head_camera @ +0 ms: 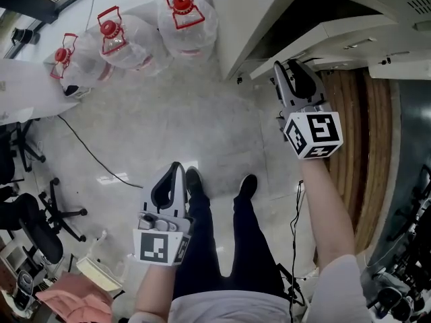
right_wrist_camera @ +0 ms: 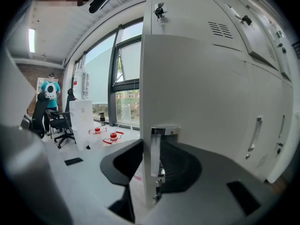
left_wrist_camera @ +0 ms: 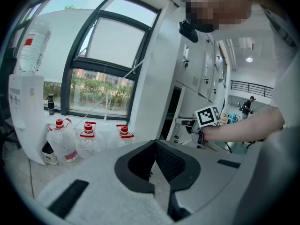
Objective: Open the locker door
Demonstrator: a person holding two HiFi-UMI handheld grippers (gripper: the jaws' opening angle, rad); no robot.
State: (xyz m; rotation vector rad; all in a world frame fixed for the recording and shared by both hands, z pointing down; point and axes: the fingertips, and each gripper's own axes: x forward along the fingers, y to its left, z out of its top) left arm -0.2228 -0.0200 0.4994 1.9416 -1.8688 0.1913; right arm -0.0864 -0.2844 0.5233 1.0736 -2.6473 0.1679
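The white locker door (right_wrist_camera: 197, 97) stands ajar, and dark locker inside (head_camera: 316, 25) shows behind it in the head view. My right gripper (right_wrist_camera: 152, 146) straddles the door's free edge at a chrome handle (right_wrist_camera: 165, 131), with a black pad against each side. In the head view the right gripper (head_camera: 279, 69) reaches up to the edge of the door (head_camera: 249, 19). My left gripper (head_camera: 178, 168) hangs low over the floor, away from the lockers; its tips meet with nothing between them. The left gripper view shows its jaws (left_wrist_camera: 154, 144) shut and the right gripper (left_wrist_camera: 187, 123) at the locker.
Three water jugs with red caps (head_camera: 188, 19) (head_camera: 118, 39) (head_camera: 71, 59) stand on the floor by the window, beside a water dispenser (left_wrist_camera: 26, 121). Office chairs (head_camera: 34, 227) and a cable (head_camera: 87, 153) lie to the left. More closed lockers (right_wrist_camera: 262, 125) line the right.
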